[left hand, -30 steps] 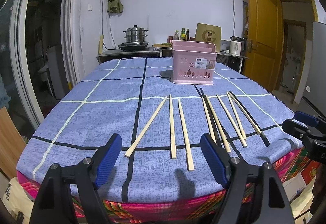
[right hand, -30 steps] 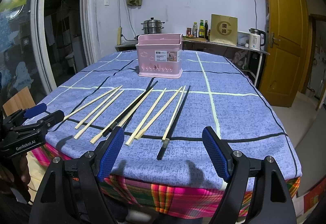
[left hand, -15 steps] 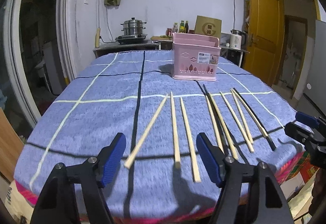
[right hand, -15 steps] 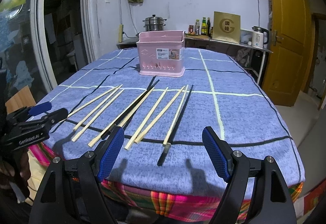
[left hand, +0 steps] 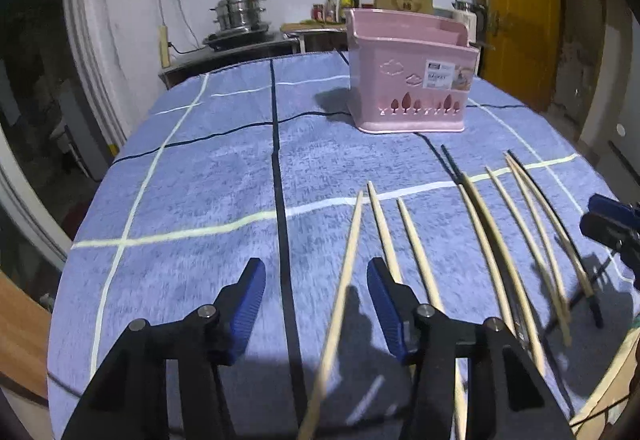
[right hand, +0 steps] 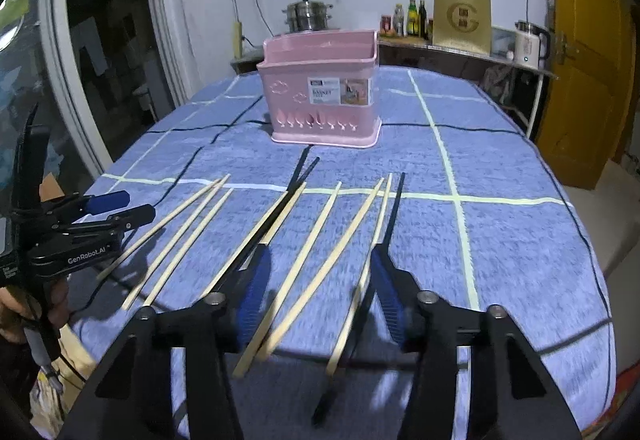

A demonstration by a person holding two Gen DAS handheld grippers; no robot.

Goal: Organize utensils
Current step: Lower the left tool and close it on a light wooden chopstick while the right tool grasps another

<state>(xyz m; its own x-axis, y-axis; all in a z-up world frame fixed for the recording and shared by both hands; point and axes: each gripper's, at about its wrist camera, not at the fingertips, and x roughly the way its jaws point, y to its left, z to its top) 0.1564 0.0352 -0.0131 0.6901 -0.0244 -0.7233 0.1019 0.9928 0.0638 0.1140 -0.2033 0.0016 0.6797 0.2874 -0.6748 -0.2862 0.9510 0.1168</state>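
left gripper (left hand: pixel 316 304) angled downward, jaws closing, right gripper (right hand: pixel 320 296) likewise, seemingly nothing gripped

Basket (right hand: pixel 322 90) stands on the table (right hand: pixel 520 240), toward its far side. Chopsticks (right hand: pixel 320 236) lie in a loose row on the cloth in front of it, ends pointing roughly toward basket. Left gripper (left hand: pixel 316 304) sits over the row's left end, one chopstick (left hand: pixel 344 292) between its closing jaws. Right gripper (right hand: pixel 320 296) is over the row's right part, two chopsticks between its closing jaws. Counter (right hand: pixel 460 50) with pot (right hand: pixel 308 14), bottles (right hand: pixel 410 18) and kettle (right hand: pixel 530 42) runs behind the table.
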